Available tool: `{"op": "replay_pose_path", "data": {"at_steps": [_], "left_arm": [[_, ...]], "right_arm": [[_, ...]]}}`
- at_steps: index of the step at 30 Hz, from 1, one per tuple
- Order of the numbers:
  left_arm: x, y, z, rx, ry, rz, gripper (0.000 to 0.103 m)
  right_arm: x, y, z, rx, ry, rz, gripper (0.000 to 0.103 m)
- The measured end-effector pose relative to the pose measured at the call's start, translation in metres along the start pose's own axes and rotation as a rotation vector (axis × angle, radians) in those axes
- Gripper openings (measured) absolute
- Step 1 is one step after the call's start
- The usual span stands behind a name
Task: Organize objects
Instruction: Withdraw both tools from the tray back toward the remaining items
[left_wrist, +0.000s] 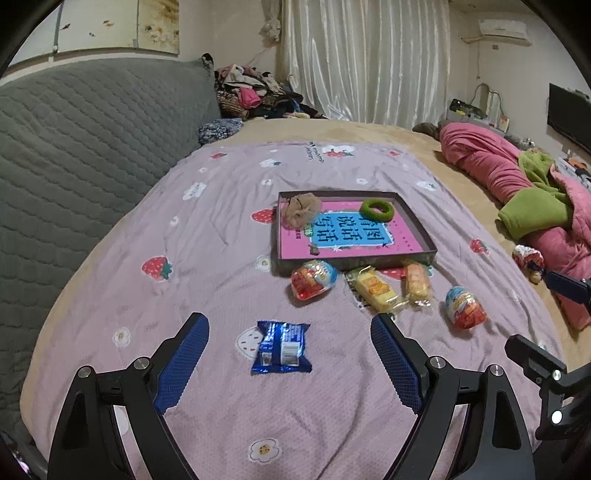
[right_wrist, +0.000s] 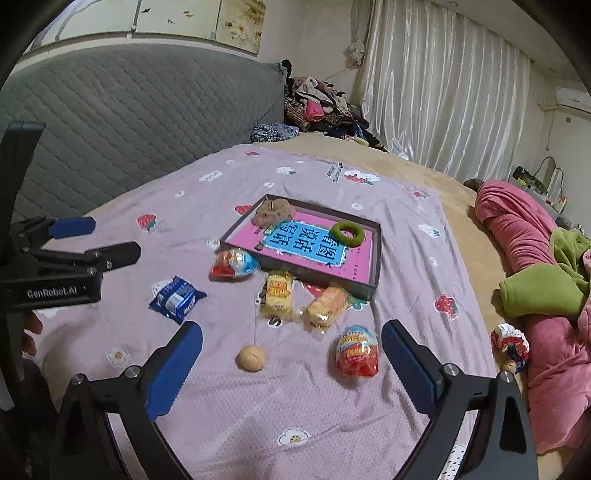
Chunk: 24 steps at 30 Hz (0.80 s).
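A shallow dark box (left_wrist: 417, 229) (right_wrist: 375, 254) with a pink-and-blue book inside lies on a lilac strawberry-print sheet; a green ring (left_wrist: 376, 210) (right_wrist: 347, 232) and a tan scrunchie (left_wrist: 301, 210) (right_wrist: 273, 212) rest in it. In front lie two red-and-blue egg toys (left_wrist: 314, 282) (right_wrist: 356, 350), two yellow snack packs (left_wrist: 376, 290) (right_wrist: 327, 306), a blue wrapper (left_wrist: 282, 347) (right_wrist: 177, 299) and a tan ball (right_wrist: 251, 358). My left gripper (left_wrist: 290, 328) (right_wrist: 99, 240) is open above the blue wrapper. My right gripper (right_wrist: 291, 336) is open over the ball and near egg.
A grey quilted headboard (left_wrist: 74, 147) runs along the left. A pile of pink and green bedding (left_wrist: 535, 206) (right_wrist: 546, 277) lies on the right, with a small patterned scrunchie (right_wrist: 511, 341) beside it. Clothes are heaped near white curtains at the back.
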<state>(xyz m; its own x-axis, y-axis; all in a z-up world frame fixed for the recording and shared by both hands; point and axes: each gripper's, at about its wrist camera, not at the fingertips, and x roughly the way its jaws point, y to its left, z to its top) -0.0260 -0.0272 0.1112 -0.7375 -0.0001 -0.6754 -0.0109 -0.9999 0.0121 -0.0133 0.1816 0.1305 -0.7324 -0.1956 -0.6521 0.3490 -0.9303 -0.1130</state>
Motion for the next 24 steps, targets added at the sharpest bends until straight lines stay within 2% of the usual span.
{"op": "replay_pose_path", "data": {"at_steps": [7,13,21,24], "left_arm": [[0.019,0.011,-0.024,-0.017,0.029,0.000,0.090],[0.026,0.018,-0.044,-0.042,-0.021,0.003,0.090],[0.045,0.011,-0.059,0.013,-0.024,0.031,0.090],[0.055,0.008,-0.065,0.016,-0.019,0.036,0.090]], "right_arm": [[0.016,0.012,-0.023,-0.011,-0.002,-0.021,0.100],[0.033,0.019,-0.036,0.019,0.009,0.002,0.102],[0.052,0.026,-0.049,0.019,-0.008,0.005,0.102],[0.062,0.028,-0.051,0.018,0.012,0.007,0.102]]}}
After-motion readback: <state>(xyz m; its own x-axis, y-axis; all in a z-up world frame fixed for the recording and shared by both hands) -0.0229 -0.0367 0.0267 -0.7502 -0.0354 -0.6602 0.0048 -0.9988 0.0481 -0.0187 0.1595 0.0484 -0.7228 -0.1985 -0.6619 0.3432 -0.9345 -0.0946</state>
